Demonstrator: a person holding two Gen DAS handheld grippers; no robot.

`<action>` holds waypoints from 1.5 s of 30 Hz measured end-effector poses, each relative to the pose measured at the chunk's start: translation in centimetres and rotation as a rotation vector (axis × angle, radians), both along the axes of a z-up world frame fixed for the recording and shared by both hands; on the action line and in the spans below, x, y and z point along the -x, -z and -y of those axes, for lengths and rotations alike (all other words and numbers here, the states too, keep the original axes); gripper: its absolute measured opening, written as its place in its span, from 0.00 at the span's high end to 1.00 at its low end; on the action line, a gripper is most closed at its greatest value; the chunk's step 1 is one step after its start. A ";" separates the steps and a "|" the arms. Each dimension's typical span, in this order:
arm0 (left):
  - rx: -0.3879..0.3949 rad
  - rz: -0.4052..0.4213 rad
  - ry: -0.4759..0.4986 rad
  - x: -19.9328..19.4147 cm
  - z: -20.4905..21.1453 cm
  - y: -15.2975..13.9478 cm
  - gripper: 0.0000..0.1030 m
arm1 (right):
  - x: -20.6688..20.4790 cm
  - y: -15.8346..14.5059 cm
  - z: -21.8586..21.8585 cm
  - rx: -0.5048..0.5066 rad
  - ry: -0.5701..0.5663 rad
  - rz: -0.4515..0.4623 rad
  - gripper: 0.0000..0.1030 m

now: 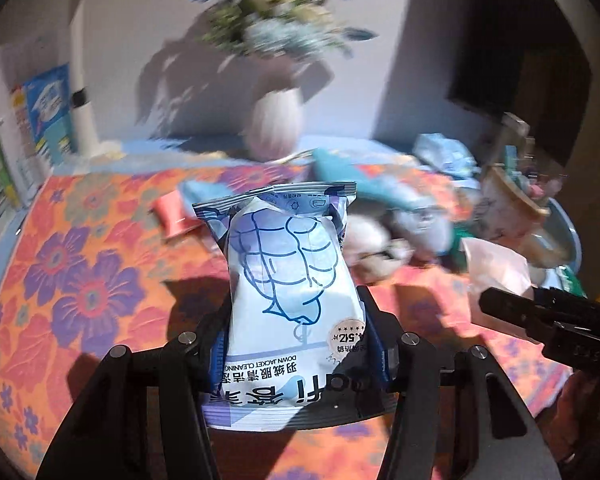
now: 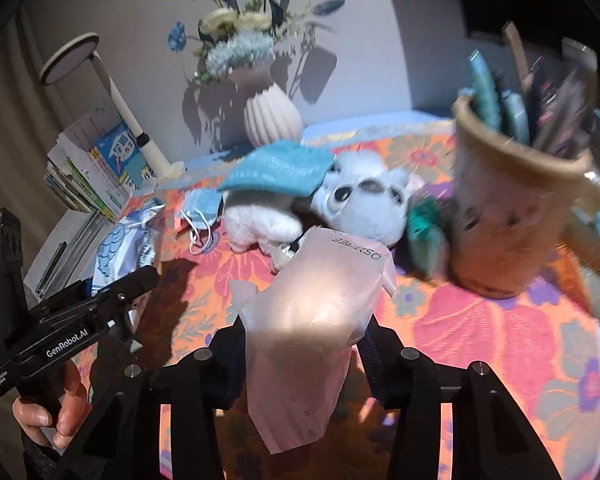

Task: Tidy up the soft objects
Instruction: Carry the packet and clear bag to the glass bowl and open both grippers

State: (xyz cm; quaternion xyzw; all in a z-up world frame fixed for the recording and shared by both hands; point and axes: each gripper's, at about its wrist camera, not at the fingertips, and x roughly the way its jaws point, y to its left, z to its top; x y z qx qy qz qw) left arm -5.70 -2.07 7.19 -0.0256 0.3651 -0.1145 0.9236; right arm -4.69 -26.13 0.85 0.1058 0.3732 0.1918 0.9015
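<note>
We held the left tool clamped on a glossy pale-blue wipes packet, lifted above the table with its orange floral cloth. Our right tool gripped a soft, crinkled translucent pink pouch above the same cloth. Behind it lay a fluffy white plush animal under a teal knitted cloth, beside a blue face mask. A ribbed white vase stood at the back, and a blurred brown fabric basket crowded the right

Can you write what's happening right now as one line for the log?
left gripper: shut on blue wipes pack | right gripper: shut on pink packet | both lifted above floral tablecloth
</note>
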 end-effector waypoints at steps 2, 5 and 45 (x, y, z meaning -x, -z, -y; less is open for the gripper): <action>0.012 0.011 0.040 0.5 1.8 -0.8 0.50 | 0.9 -1.0 1.2 0.019 0.029 0.012 0.54; 0.035 0.017 0.118 1.4 5.1 -1.7 0.50 | 1.6 -1.5 3.7 0.056 0.078 -0.026 0.54; 0.091 -0.009 0.442 -7.4 36.3 -6.4 0.21 | -7.0 -3.0 35.8 -0.252 0.511 -0.191 0.31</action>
